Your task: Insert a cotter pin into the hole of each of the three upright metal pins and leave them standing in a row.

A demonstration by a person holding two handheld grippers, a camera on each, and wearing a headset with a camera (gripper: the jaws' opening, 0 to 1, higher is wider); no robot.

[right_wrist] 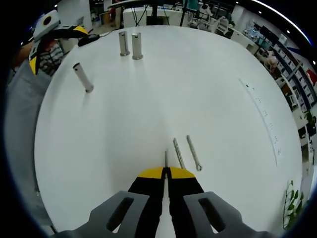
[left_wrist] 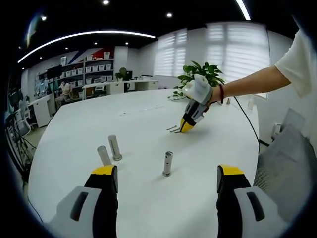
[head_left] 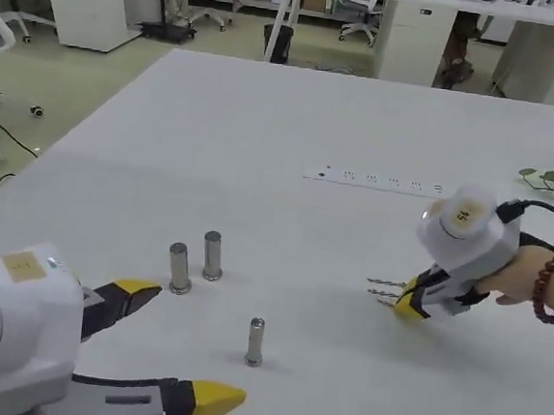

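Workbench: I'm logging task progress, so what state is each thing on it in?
Right gripper: shut on one cotter pin.
Loose cotter pins: two, lying flat.
Left gripper: open, empty.
Near metal pin: upright, nothing inserted.
Left metal pin: upright, nothing inserted.
Far metal pin: upright, nothing inserted.

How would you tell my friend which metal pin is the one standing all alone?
On the big white table, find the left gripper with its open jaws. Ahead of it, a pair of upright metal pins stands side by side. The lone pin stands apart, nearer the person and toward the right gripper, which is shut on a cotter pin.
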